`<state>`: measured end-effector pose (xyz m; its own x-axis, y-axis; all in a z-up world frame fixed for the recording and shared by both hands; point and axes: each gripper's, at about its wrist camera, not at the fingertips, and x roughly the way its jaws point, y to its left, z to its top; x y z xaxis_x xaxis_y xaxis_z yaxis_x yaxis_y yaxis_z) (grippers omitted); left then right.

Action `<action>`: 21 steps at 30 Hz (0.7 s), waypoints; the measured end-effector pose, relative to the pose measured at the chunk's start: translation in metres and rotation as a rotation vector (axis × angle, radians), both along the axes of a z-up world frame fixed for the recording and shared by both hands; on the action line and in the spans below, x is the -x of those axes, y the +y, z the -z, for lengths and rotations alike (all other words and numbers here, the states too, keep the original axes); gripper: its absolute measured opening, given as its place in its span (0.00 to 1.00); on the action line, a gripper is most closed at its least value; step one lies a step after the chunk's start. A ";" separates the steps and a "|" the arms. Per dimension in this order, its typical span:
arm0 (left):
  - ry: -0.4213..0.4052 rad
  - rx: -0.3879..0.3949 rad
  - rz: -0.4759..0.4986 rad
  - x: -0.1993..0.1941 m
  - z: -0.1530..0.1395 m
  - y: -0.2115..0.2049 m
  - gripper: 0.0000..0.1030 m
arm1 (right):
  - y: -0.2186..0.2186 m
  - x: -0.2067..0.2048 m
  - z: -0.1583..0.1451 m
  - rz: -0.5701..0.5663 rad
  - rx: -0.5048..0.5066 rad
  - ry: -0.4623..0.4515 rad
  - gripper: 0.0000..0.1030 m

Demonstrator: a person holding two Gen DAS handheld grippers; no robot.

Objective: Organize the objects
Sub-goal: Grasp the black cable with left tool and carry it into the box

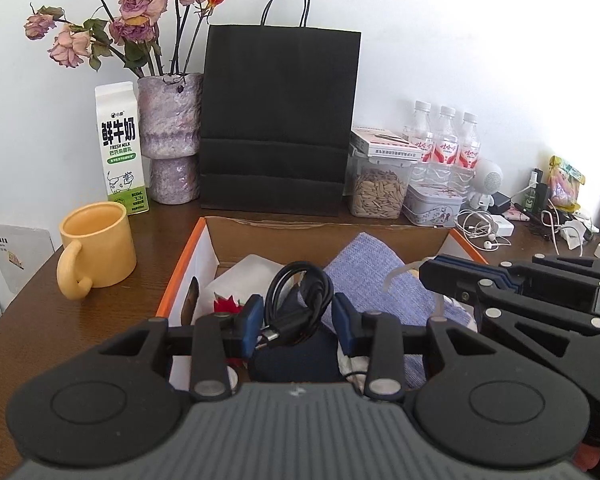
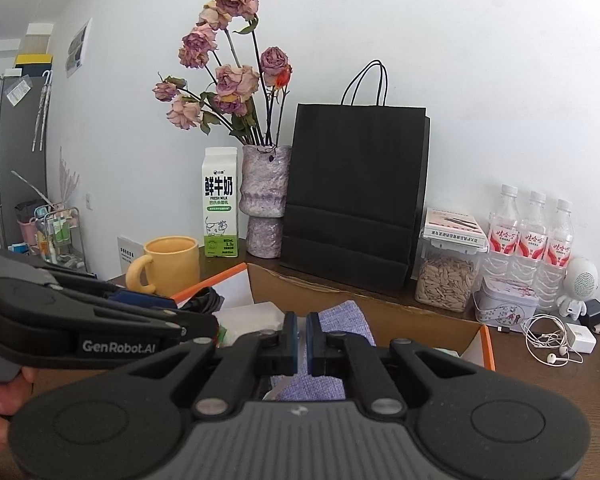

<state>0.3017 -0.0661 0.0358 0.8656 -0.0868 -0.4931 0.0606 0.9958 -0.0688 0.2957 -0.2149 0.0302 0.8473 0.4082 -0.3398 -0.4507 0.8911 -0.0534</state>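
Observation:
An open cardboard box (image 1: 210, 240) with orange edges sits on the brown table. It holds a lilac woven cloth (image 1: 364, 272), a dark navy item (image 1: 296, 356) and white and red things. My left gripper (image 1: 298, 318) hangs over the box, shut on a coiled black cable (image 1: 300, 300) whose plug points down. In the left wrist view my right gripper (image 1: 430, 276) reaches in from the right over the cloth. A thin clear plastic strip (image 1: 398, 274) curls from its tips. Its own view shows the right gripper (image 2: 301, 334) with pads nearly touching above the cloth (image 2: 340, 320).
Left of the box stands a yellow mug (image 1: 100, 244). A milk carton (image 1: 120, 148), a vase of dried roses (image 1: 172, 136) and a black paper bag (image 1: 280, 120) line the wall. A seed jar (image 1: 380, 192), a tin (image 1: 432, 204), water bottles (image 1: 446, 144) and earphones (image 1: 480, 232) crowd the right.

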 end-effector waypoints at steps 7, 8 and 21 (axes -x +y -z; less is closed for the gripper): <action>0.006 0.007 -0.021 -0.042 0.015 0.005 0.37 | 0.003 -0.040 0.016 0.012 -0.022 0.038 0.03; 0.006 0.012 -0.027 -0.048 0.017 0.006 0.37 | 0.002 -0.045 0.018 0.013 -0.024 0.047 0.03; 0.018 -0.016 -0.020 -0.067 0.026 0.013 0.55 | -0.006 -0.064 0.032 0.045 0.013 0.102 0.10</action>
<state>0.3687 -0.0533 0.0094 0.8581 -0.0611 -0.5098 0.0393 0.9978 -0.0535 0.3598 -0.2214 -0.0019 0.8254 0.3651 -0.4306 -0.4136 0.9102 -0.0211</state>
